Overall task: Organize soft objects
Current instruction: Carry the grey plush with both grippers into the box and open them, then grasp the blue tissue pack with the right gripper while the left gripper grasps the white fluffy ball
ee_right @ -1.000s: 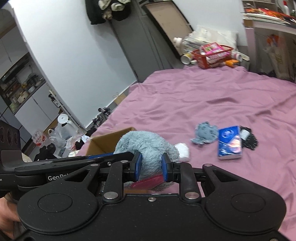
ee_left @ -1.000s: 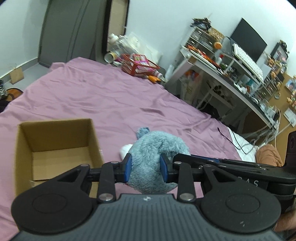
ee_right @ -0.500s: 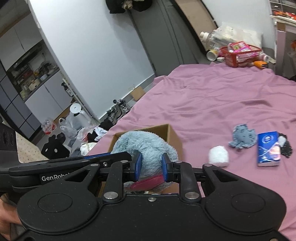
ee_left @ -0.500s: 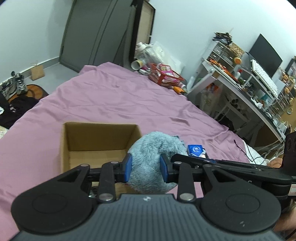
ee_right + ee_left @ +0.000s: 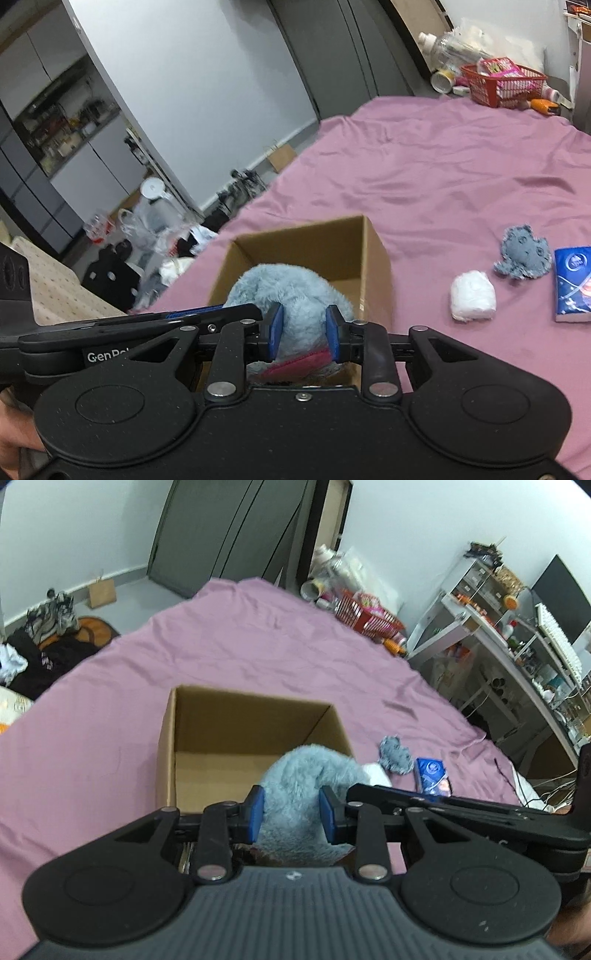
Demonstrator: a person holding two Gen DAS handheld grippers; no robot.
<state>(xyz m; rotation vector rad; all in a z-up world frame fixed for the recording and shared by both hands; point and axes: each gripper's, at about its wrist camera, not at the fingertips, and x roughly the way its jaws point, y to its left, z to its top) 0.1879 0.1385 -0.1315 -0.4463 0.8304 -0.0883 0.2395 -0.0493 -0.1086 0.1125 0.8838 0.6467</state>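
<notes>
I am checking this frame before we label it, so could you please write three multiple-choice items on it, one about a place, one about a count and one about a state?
1. Where does the cardboard box stand?
A. on the purple bed sheet
B. on the desk
C. on the floor

2. How many small items lie on the sheet beside the box in the right wrist view?
A. one
B. three
C. five

3. How is the blue plush toy held?
A. by neither gripper
B. by the left gripper only
C. by the left gripper and the right gripper

Answers: 1 A, sheet surrounds the box. 2 B, white bundle, small grey plush, blue packet. 3 C, each view shows pads pressing into fur.
</notes>
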